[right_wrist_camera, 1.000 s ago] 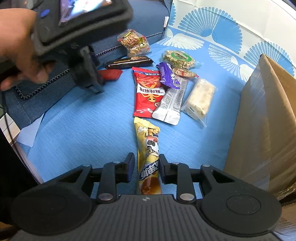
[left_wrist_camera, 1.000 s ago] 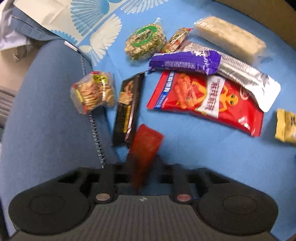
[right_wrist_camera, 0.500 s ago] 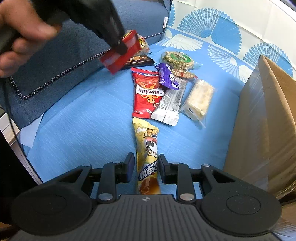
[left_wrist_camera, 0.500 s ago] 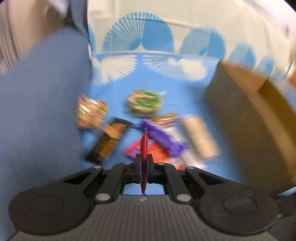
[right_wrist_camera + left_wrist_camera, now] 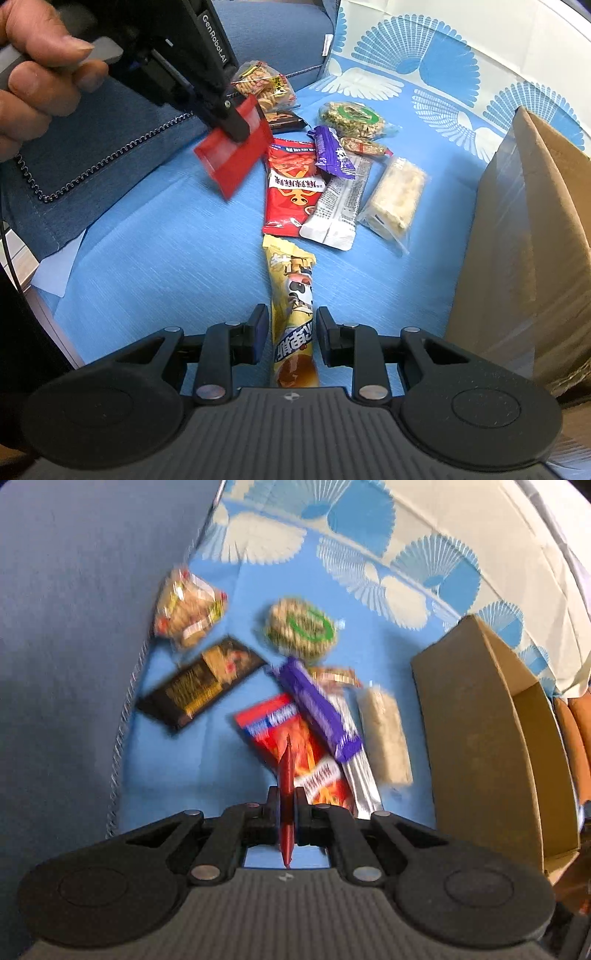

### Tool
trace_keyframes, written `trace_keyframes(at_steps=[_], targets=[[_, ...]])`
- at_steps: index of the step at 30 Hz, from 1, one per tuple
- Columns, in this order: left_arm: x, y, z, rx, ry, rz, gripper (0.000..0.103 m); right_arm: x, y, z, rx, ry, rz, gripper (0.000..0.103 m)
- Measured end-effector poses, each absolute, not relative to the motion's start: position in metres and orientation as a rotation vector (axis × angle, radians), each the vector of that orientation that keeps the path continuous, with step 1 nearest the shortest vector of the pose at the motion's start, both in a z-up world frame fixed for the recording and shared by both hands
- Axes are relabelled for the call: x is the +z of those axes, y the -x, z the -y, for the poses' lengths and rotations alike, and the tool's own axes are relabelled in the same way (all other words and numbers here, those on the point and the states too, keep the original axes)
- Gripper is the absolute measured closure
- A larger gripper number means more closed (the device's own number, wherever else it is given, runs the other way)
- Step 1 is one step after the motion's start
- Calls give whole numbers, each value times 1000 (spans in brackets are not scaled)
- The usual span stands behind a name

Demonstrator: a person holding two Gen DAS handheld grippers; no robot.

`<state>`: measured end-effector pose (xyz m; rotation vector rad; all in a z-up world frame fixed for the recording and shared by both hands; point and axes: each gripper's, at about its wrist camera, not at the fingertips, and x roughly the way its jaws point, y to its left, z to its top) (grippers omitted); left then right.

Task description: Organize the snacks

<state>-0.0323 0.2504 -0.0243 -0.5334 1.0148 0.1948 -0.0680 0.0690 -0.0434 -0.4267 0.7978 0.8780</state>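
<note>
My left gripper is shut on a flat red snack packet, seen edge-on; in the right wrist view the packet hangs in the air above the blue cloth, left of the snack pile. My right gripper is open, its fingers on either side of a long yellow snack stick lying on the cloth. Further back lie a red chip bag, a purple bar, a silver-white packet, a pale rice bar, a green-labelled nut cake, a black bar and a cookie bag.
An open cardboard box stands at the right; its wall is close to my right gripper. A dark blue cushion with a beaded seam borders the cloth on the left. The person's hand holds the left gripper.
My left gripper shut on the red packet, lifted it off the cloth and carried it to the right, toward the box. My right gripper has stayed open around the yellow stick.
</note>
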Motion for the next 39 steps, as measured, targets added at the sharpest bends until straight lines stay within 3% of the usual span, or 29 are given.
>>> trace_keyframes(at_steps=[3, 6, 10, 16, 20, 27, 32, 39], targets=[[-28, 30, -248, 245, 469, -1045, 92, -43, 67, -69, 875, 424, -801, 73], [-28, 29, -247, 295, 407, -1041, 80, -43, 66, -69, 871, 420, -803, 68], [-31, 27, -245, 312, 394, -1061, 56, -43, 66, -68, 871, 414, -800, 65], [-44, 14, -239, 345, 351, -1124, 41, -43, 66, -69, 871, 409, -806, 62], [-55, 6, -232, 350, 313, -1175, 36, -44, 65, -69, 865, 405, -810, 60], [-60, 0, -221, 359, 222, -1189, 35, -45, 65, -69, 850, 413, -809, 60], [-57, 3, -220, 358, 207, -1169, 54, -44, 67, -69, 854, 430, -787, 85], [-42, 9, -222, 365, 234, -1103, 55, -28, 64, -61, 848, 356, -712, 89]])
